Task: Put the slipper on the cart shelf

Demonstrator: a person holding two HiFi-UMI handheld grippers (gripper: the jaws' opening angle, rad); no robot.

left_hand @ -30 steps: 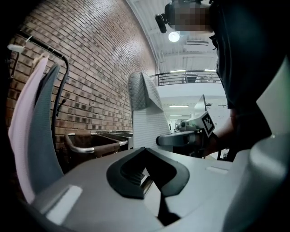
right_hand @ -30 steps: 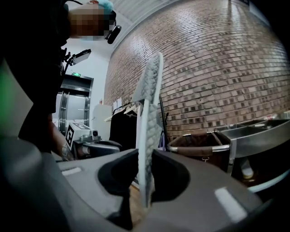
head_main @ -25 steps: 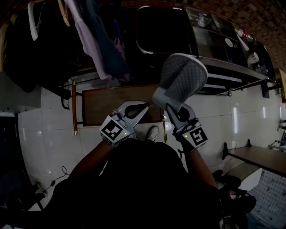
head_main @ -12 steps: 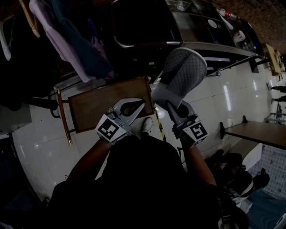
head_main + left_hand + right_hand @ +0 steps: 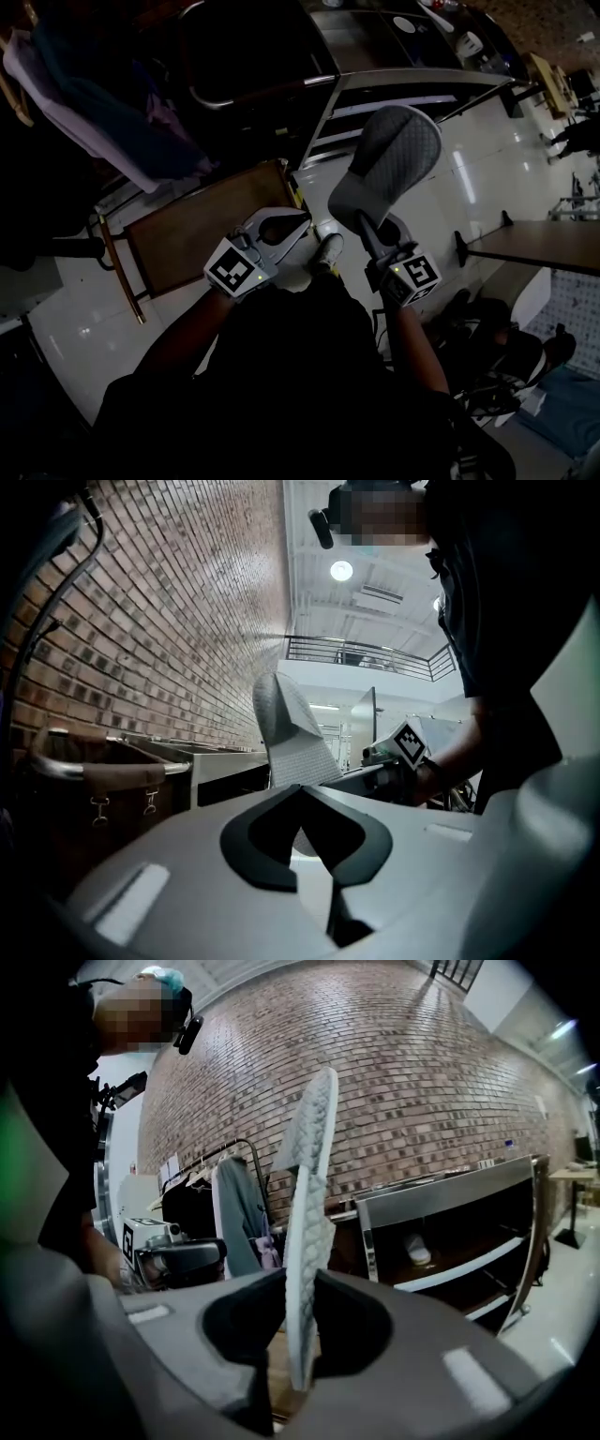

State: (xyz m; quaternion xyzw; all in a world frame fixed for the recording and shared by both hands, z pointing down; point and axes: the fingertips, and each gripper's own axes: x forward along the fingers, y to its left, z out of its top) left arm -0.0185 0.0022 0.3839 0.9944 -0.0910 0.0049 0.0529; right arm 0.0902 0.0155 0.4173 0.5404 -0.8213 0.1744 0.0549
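A grey quilted slipper stands upright, sole edge-on, with my right gripper shut on its heel end. In the right gripper view the slipper rises straight up out of the right gripper, whose pads press on both sides of it. The metal cart with its shelves lies ahead, beyond the slipper; its shelf rails show at the right. My left gripper hangs beside the right one, shut and holding nothing. From the left gripper I see the slipper to its right.
A brown wooden bench stands on the white tiled floor just beyond the left gripper. Clothes on hangers fill the upper left. A small white object lies on a cart shelf. A table stands at the right. My shoe shows below.
The view has swung: the cart, bench and clothes have slid leftward and tilted. Both grippers stay side by side, the right one still gripping the slipper.
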